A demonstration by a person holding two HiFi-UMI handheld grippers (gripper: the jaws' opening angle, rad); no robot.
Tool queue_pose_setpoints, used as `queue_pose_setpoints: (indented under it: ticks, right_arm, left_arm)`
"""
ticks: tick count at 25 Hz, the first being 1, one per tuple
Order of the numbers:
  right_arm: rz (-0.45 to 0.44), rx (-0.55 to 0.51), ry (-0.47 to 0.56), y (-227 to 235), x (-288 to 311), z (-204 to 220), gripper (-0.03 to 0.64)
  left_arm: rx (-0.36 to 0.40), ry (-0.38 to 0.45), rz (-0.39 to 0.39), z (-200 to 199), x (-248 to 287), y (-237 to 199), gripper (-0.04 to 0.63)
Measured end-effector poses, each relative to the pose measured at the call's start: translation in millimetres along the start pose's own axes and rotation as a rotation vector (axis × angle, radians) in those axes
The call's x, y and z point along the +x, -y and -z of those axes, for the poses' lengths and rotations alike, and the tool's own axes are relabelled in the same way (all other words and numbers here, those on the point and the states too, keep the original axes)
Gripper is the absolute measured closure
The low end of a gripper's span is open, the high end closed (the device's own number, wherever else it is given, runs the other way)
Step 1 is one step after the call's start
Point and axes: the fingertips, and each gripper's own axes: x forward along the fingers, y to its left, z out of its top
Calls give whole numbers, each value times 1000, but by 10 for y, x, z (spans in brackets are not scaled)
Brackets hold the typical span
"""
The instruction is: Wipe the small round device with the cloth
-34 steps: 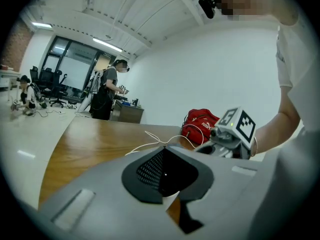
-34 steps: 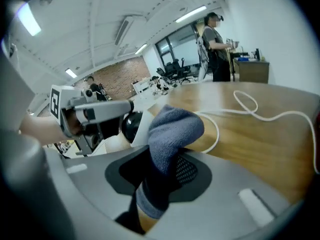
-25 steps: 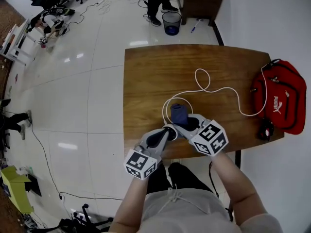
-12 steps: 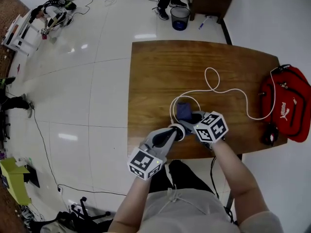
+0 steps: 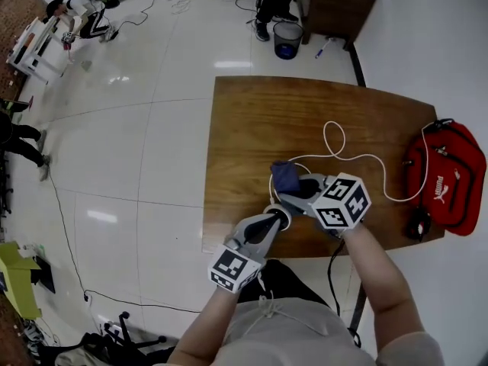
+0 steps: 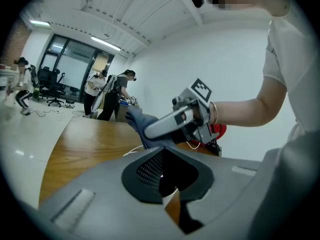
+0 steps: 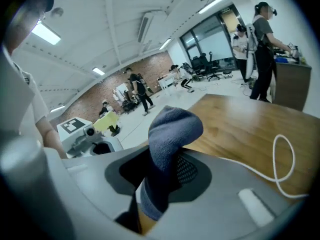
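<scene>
The small round device [image 5: 280,213], white-rimmed with a dark centre, sits at the tip of my left gripper [image 5: 275,219], near the wooden table's [image 5: 252,120] front edge. That gripper is shut on it. In the left gripper view the left gripper's [image 6: 162,178] jaws are closed and the device hardly shows. My right gripper [image 5: 294,190] is shut on a blue-grey cloth [image 5: 285,175], just beyond the device. The cloth [image 7: 172,129] bulges up out of the right gripper [image 7: 159,180]. From the left gripper view the cloth [image 6: 135,119] hangs over my jaws.
A white cable [image 5: 335,155] loops across the table from the device toward a red bag [image 5: 450,174] at the right edge. A small black item [image 5: 416,224] lies by the bag. A waste bin [image 5: 288,38] stands on the floor beyond. People stand far off.
My right gripper has lifted a little with the cloth and tilted, moving slightly off the device. The left gripper has kept still. The head camera has shifted.
</scene>
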Motion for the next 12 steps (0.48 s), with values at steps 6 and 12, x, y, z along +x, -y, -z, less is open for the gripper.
queue_pose_setpoints:
  ticks: [6,12]
  right_arm:
    - [-111,-53,-90,-198,231,-104,506]
    - [-176,-76,-158,-59,564,109,506]
  left_arm:
    - [-7,-15,-15,49,-31,-10,589]
    - [3,-24,-10,66,-33,-38,589]
